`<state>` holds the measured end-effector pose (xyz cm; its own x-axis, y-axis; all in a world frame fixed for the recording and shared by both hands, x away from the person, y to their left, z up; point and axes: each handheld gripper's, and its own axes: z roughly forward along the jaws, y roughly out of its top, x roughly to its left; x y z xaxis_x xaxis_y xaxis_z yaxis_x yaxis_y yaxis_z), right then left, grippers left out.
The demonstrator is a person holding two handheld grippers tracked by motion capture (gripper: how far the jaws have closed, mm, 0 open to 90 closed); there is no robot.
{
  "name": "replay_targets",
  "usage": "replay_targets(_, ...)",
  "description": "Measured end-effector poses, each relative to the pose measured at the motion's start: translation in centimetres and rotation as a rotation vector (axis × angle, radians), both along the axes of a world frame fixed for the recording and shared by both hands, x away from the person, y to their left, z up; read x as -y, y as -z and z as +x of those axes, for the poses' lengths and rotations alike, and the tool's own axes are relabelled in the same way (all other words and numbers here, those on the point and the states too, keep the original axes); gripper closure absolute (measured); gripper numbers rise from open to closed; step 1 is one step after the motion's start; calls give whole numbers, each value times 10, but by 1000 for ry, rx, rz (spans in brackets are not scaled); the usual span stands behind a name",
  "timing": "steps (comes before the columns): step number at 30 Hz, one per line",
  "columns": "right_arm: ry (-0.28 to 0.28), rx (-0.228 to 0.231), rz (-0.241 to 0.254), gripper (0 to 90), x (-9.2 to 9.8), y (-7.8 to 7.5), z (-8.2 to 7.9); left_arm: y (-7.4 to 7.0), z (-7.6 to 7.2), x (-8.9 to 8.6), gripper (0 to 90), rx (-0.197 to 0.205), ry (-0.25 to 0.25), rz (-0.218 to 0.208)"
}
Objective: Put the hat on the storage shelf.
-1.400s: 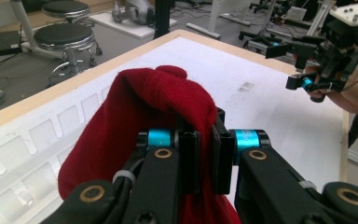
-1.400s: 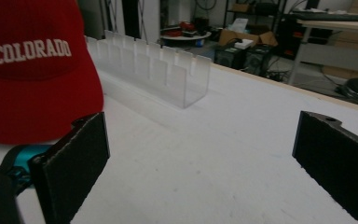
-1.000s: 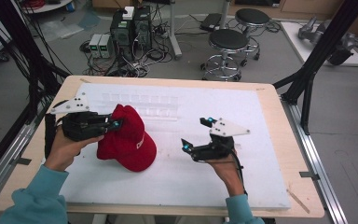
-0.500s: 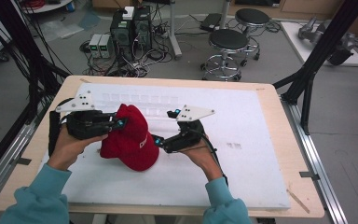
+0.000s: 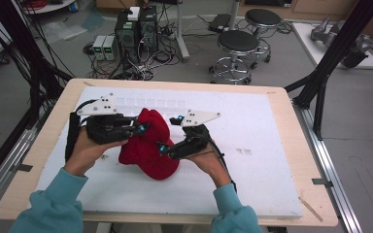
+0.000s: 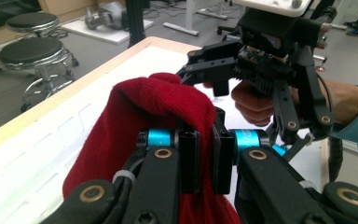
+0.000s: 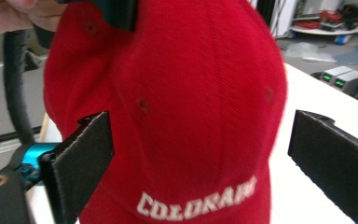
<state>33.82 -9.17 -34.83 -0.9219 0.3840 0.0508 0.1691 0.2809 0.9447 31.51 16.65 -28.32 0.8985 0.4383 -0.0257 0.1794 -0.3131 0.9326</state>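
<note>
While one red corduroy cap with white "COLORADO" lettering (image 5: 148, 145) sits left of centre on the white foam sheet (image 5: 252, 179), two grippers meet it. Its fabric is pinched between the clenched jaws of the left gripper (image 6: 204, 161), at the cap's left side. At its right, the right gripper (image 7: 200, 163) has its jaws spread wide, the cap between them. Bare sheet lies open to the right and front. Beneath is one pale wooden table (image 5: 291, 111); beyond stand two black round stools (image 5: 240, 43).
</note>
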Motion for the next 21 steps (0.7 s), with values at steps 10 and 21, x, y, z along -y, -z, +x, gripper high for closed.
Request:
replay_targets(10,-37,-6,-36,423,1,-1,-1,2,-1,10,844,3,14,13)
replay_targets(21,-49,-30,-43,816,-2,-5,-6,2,-1,7,839,-1,23,19)
